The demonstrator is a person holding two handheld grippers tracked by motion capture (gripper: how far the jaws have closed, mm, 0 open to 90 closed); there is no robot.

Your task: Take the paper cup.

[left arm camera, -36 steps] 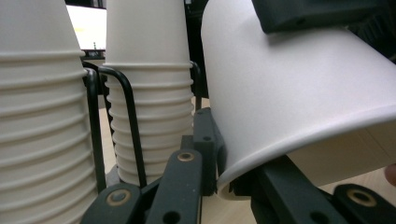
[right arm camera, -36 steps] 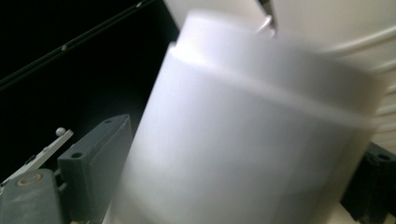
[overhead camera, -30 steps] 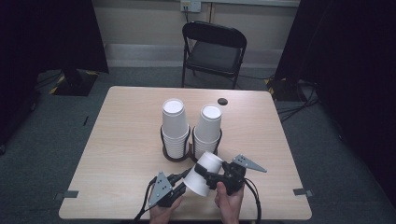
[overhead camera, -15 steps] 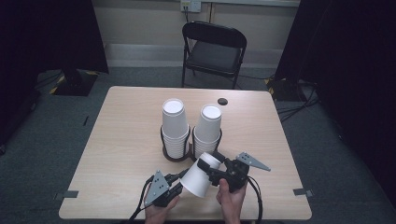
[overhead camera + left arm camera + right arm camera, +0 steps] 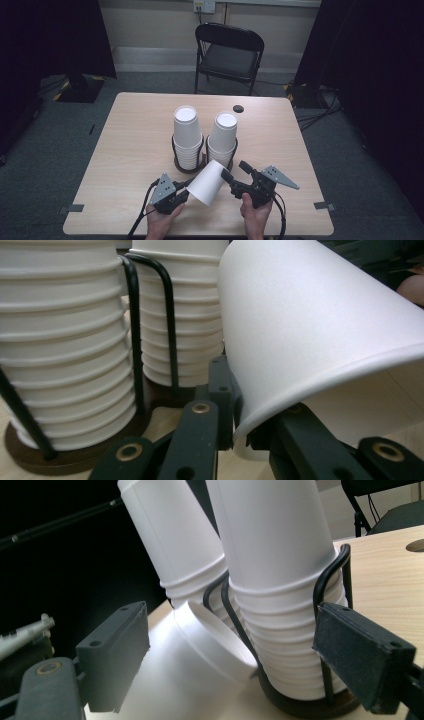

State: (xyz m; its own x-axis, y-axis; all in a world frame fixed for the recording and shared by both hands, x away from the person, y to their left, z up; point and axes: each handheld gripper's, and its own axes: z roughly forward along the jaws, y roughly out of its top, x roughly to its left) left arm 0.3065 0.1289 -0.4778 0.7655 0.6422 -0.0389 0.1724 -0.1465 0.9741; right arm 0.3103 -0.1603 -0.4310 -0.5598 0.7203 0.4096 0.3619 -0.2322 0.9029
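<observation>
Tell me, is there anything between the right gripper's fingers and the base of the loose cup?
Nothing visible blocks it. In the right gripper view the loose cup lies with its base already between the fingers, whose jaws have just been closing but do not yet press it. The left gripper pinches its rim.

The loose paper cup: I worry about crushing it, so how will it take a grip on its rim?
The paper cup looks thin-walled and probably light. In the left gripper view its rim bows where the left gripper pinches it, so it likely dents easily. Lying tilted, its round side would probably roll in a curve if released.
</observation>
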